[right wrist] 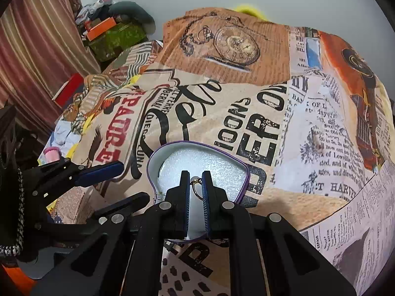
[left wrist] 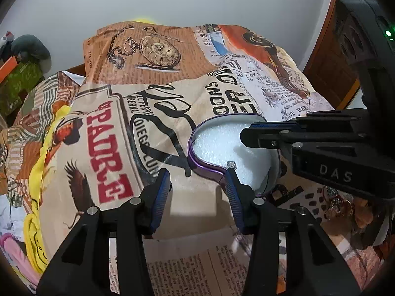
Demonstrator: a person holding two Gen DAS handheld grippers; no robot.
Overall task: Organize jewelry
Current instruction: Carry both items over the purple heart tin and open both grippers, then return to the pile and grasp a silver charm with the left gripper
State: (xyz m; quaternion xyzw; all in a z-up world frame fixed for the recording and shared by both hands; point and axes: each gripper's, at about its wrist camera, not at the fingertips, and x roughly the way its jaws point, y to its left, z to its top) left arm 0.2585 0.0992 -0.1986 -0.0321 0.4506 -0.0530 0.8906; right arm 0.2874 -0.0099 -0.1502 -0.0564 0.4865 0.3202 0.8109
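Observation:
A purple heart-shaped jewelry box (left wrist: pixel 197 145) with white foam inside lies open on the printed cloth; it also shows in the right wrist view (right wrist: pixel 243 172). My right gripper (right wrist: pixel 196 180) is shut on a small gold ring (right wrist: pixel 196 188) with a clear stone and holds it over the foam. In the left wrist view the right gripper (left wrist: pixel 249 134) reaches in from the right over the box. My left gripper (left wrist: pixel 198 180) is open and empty, its right finger against the box's near rim. A small clear stone (left wrist: pixel 230 164) shows at that fingertip.
A cloth printed with newspaper and pocket-watch pictures (left wrist: pixel 153 49) covers the table. More jewelry (left wrist: pixel 335 202) lies at the right under the right gripper. Boxes and clutter (right wrist: pixel 113 34) stand at the back left by a striped curtain (right wrist: pixel 37 37).

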